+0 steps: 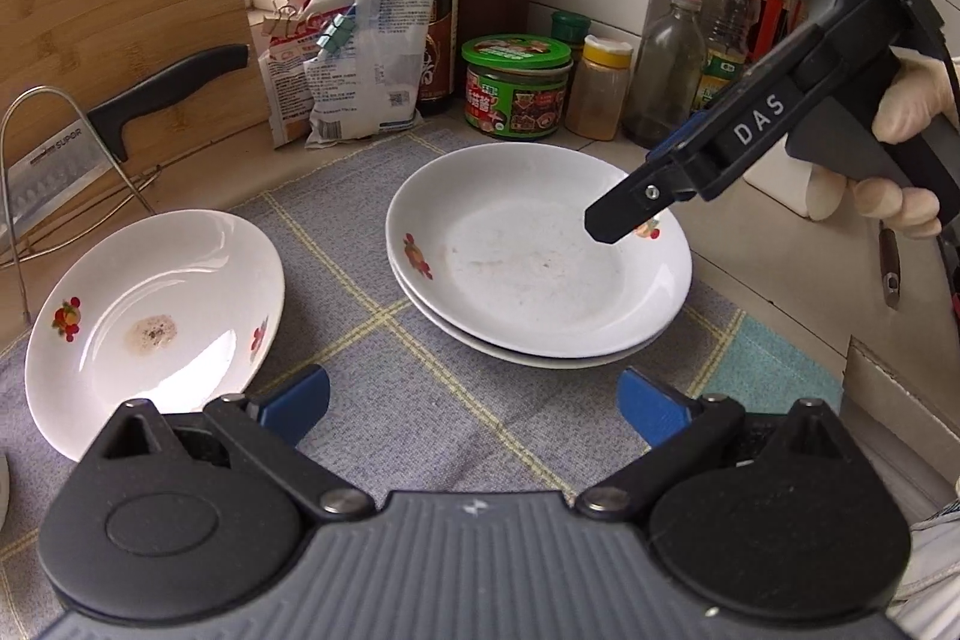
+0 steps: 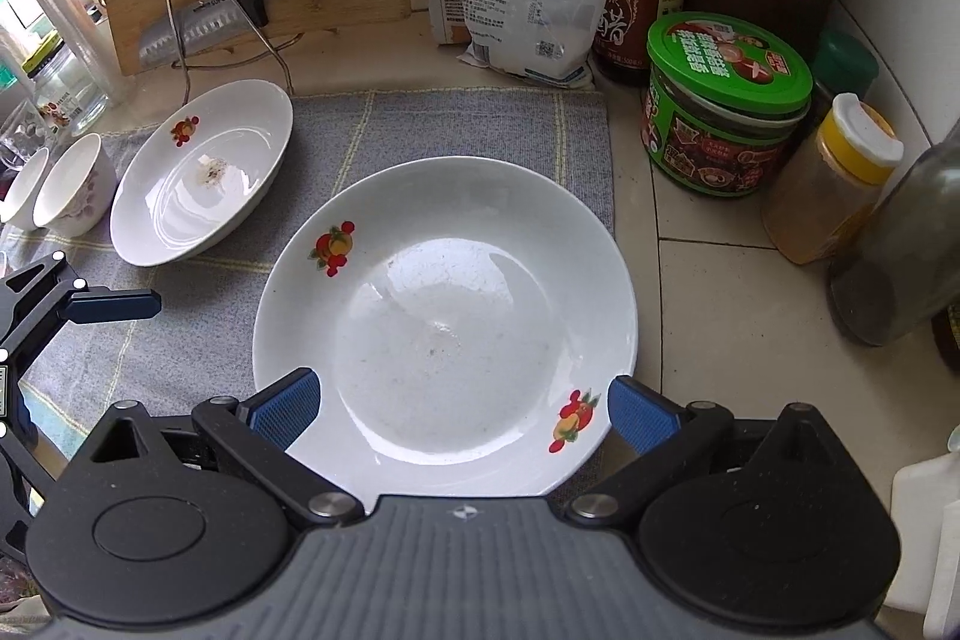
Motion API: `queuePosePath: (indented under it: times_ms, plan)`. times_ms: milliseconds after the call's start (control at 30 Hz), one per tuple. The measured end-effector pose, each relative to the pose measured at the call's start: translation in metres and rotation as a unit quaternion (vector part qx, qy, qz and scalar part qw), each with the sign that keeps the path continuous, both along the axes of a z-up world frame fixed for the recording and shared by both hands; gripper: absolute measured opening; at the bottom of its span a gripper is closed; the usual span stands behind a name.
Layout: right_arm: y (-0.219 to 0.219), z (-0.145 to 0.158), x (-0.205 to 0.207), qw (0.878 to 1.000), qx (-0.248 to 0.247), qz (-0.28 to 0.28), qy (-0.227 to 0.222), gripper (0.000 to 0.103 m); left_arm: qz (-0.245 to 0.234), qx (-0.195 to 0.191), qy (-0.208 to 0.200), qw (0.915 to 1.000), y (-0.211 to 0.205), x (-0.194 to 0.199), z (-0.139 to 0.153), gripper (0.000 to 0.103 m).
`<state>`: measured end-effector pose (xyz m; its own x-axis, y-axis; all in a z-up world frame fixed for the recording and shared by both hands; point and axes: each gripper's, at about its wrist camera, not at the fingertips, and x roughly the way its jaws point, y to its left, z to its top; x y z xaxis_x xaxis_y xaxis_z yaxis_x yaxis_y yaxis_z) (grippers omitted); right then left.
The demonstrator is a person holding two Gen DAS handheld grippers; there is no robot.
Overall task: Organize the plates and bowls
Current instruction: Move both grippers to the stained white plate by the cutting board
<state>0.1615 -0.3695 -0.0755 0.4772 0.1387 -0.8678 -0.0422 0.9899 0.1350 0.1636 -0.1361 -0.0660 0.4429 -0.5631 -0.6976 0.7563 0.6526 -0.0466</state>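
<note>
The loose white fruit-patterned plate [image 1: 153,322] lies left of our stack [image 1: 540,274], nearest our left gripper [image 1: 474,409], both grippers' fingers apart and empty.

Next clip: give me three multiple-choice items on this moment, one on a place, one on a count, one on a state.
1. Where is the knife?
A. In the wire rack by the cutting board
B. On the stacked plates
C. Inside a bowl

2. How many small bowls stand on the mat's far left?
A. None
B. Two
C. Five

3. The right gripper is:
A. Open
B. Shut on a bottle
C. Shut on a bowl

A: the knife leans in the wire rack.
B: two small bowls sit together.
A: the right gripper has its fingers spread over the stacked plates.
</note>
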Motion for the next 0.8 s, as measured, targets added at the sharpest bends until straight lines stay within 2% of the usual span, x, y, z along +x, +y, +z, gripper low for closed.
queuePosePath:
  times_ms: [200,367,500,800]
  plan:
    - [0.028,0.014,-0.005,0.997,0.0,0.036,-0.065,0.103,0.096,0.011,-0.025,0.995,0.032,0.006,-0.003,0.102]
    - [0.055,0.017,0.002,0.993,-0.016,0.064,-0.097,0.103,0.18,0.053,-0.028,0.9818,0.059,0.019,-0.02,0.102]
    - [0.075,0.011,0.014,0.991,-0.02,0.088,-0.101,0.103,0.206,0.063,-0.019,0.9762,0.072,0.029,-0.033,0.102]
    - [0.11,-0.007,0.053,0.987,-0.014,0.133,-0.088,0.103,0.216,0.061,0.0,0.9744,0.067,0.054,-0.049,0.102]
